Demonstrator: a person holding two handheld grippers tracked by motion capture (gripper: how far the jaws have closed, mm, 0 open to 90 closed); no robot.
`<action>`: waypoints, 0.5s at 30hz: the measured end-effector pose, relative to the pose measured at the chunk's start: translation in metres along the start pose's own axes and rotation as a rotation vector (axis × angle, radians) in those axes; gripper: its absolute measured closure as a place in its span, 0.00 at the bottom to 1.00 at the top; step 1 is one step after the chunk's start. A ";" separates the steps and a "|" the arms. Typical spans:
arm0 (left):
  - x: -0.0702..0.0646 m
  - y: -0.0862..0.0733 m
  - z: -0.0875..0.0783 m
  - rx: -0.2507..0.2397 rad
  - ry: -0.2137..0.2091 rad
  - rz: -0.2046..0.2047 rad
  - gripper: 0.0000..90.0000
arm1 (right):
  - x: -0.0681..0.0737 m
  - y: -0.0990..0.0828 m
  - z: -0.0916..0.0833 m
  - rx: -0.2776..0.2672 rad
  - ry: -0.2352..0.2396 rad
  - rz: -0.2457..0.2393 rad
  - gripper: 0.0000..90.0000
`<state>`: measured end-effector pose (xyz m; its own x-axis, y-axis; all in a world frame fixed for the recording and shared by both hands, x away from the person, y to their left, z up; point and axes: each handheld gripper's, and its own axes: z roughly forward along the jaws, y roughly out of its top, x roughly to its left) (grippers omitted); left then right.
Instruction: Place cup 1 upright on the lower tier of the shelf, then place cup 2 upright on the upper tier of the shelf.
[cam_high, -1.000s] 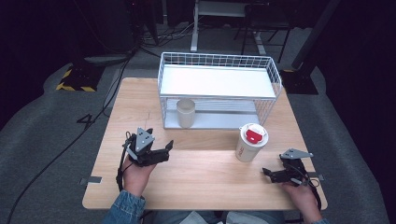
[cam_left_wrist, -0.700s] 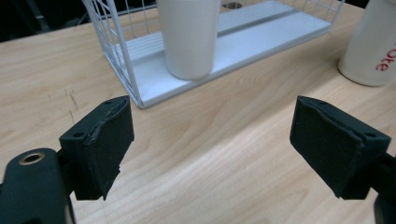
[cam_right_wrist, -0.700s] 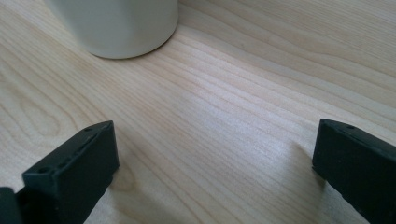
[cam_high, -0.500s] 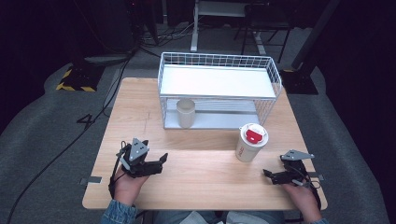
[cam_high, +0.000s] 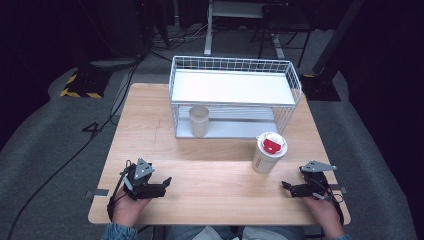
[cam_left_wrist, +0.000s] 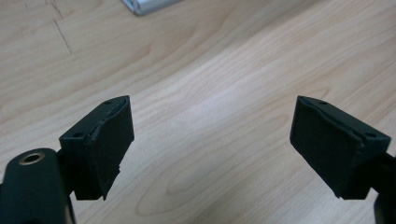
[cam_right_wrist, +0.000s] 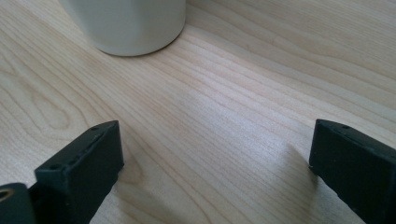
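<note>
standing on the wooden table (cam_high: 220, 180): one white wire rack (cam_high: 235, 97), lower shelf holding one beige cup (cam_high: 198, 120); one lidded paper cup (cam_high: 268, 153) just outside, near right gripper (cam_high: 287, 187). left gripper (cam_high: 167, 182) and right: jaws apart, empty.

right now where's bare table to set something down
Widest free patch: the front middle of the table, between the left gripper and right gripper. The left strip beside the wire rack is bare too. Crowded: around the lidded cup and the rack's lower shelf holding a beige cup.
</note>
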<state>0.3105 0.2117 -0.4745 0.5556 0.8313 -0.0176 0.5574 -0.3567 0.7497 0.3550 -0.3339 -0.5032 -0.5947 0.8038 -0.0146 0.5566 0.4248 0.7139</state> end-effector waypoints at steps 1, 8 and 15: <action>0.001 -0.002 0.002 0.013 -0.002 0.001 0.16 | 0.000 0.000 -0.001 -0.004 0.006 0.002 0.03; 0.006 -0.012 0.008 0.091 -0.002 0.002 0.16 | 0.004 0.002 -0.009 -0.019 0.020 -0.007 0.03; 0.011 -0.020 0.013 0.136 -0.007 -0.006 0.16 | 0.006 0.003 -0.013 -0.026 0.033 -0.010 0.03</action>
<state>0.3130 0.2221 -0.4985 0.5561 0.8307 -0.0271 0.6388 -0.4064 0.6533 0.3457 -0.3334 -0.4919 -0.6192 0.7853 0.0004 0.5355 0.4218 0.7317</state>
